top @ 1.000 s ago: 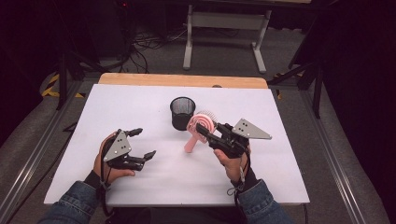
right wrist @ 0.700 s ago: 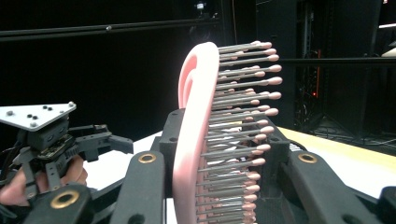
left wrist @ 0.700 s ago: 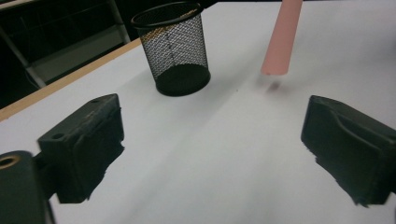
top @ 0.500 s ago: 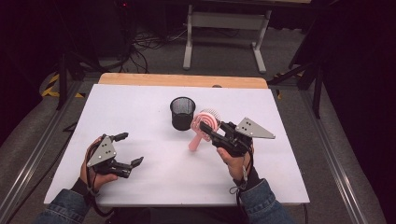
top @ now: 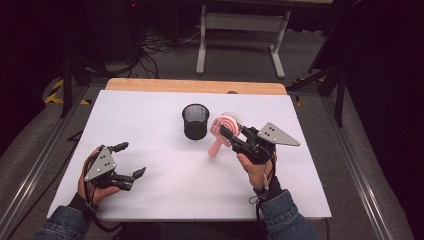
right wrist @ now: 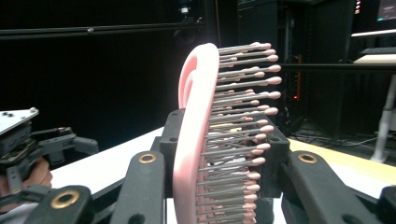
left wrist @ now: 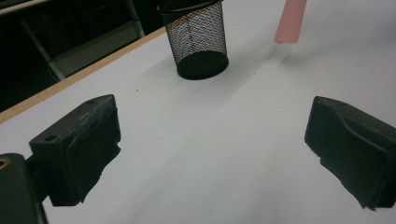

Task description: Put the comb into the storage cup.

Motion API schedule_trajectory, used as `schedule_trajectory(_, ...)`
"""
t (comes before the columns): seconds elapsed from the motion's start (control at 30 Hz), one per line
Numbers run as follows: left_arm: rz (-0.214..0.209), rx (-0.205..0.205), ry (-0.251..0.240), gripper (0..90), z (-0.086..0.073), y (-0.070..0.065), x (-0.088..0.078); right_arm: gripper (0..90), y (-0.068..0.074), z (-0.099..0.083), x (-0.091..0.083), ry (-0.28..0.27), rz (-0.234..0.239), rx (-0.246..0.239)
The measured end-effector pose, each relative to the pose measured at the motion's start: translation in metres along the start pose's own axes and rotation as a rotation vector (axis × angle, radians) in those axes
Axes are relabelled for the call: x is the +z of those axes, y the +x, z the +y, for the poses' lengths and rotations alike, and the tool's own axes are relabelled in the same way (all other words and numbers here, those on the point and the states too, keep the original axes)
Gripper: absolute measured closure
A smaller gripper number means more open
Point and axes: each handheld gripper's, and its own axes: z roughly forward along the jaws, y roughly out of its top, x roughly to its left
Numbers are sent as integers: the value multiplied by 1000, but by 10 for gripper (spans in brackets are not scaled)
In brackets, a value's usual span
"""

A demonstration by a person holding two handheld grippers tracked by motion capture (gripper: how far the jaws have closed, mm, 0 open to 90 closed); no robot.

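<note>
A pink hairbrush [top: 216, 145] is tilted over the white table [top: 175, 200], its handle pointing down to the left. My right gripper [top: 228, 133] is shut on the brush's head; in the right gripper view the bristled head [right wrist: 196, 140] stands upright between the jaws of my right gripper [right wrist: 224, 156]. A black mesh cup [top: 195, 121] stands upright just left of the brush. My left gripper [top: 131, 160] rests low near the table's front left. Its jaws have just been opening and stand open with nothing between them. The left gripper view has its gripper [left wrist: 210, 158] facing the cup [left wrist: 196, 39] and the brush's handle tip [left wrist: 290, 21].
A wooden strip [top: 195, 86] runs along the table's far edge. Behind it stands a grey metal frame [top: 240, 20] on a dark floor with cables. The other hand's gripper [right wrist: 28, 144] appears at the left of the right gripper view.
My left hand has slid left and a little toward the table's near edge, and its jaws have spread slightly wider. The right hand and the brush have stayed put.
</note>
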Motion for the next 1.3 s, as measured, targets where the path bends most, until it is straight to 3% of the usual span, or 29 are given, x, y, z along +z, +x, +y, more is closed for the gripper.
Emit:
schedule_trajectory(0.2, 3, -4, 6, 47, -1, 0, 2, 634, -7, 7, 1, -9, -32, -14)
schedule_trajectory(0.37, 0, 2, 15, 47, -1, -1, 4, 634, -11, 14, 6, -13, -66, -57)
schedule_trajectory(0.57, -2, -2, 14, 47, -2, -1, 5, 635, -19, 23, 11, -20, -93, -51)
schedule_trajectory(1.1, -5, -2, 5, 47, -1, 0, 4, 635, -27, 69, 23, -95, -126, -78)
schedule_trajectory(1.3, -6, -9, -1, 48, -1, 1, 3, 635, -29, 79, 34, -90, -126, -90)
